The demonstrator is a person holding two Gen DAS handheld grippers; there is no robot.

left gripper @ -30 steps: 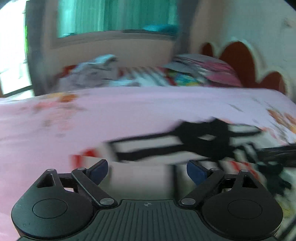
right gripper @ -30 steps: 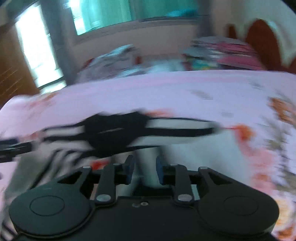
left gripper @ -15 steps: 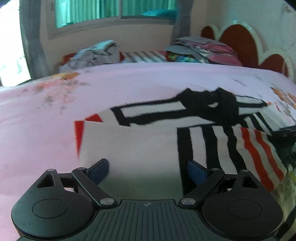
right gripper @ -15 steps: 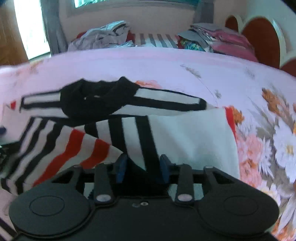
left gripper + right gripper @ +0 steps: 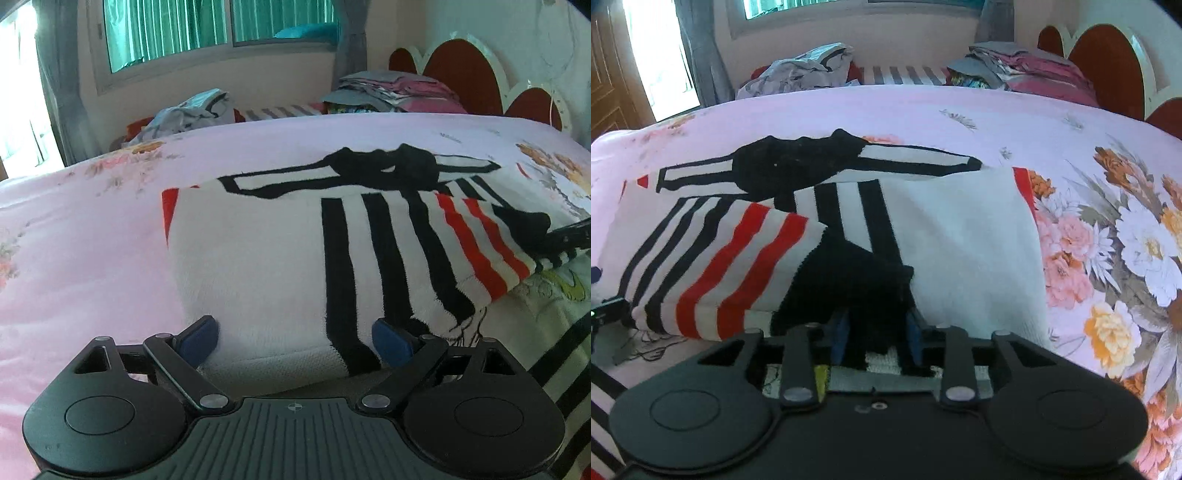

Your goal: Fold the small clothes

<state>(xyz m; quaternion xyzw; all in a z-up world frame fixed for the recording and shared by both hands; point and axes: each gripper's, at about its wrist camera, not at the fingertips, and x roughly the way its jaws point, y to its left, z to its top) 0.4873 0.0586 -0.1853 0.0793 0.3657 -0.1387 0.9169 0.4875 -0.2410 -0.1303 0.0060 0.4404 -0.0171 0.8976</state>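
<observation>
A pink floral bed (image 5: 92, 258) fills the room, with a striped top (image 5: 258, 266) lying flat at its centre. The left tongs (image 5: 295, 338) stand wide apart over the white hem at six o'clock, gripping nothing. The right tongs (image 5: 875, 332) are nearly together, clamped on a black fold of the top. To fold well, I'd judge both should grip the hem evenly, then carry it toward twelve o'clock.

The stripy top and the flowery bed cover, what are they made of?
The stripy top looks like soft knitted fabric: matte, with fuzzy, frayed edges. The flowery bed cover looks like thin, smooth printed cloth, possibly cotton; the exact fibre can't be told.
</observation>
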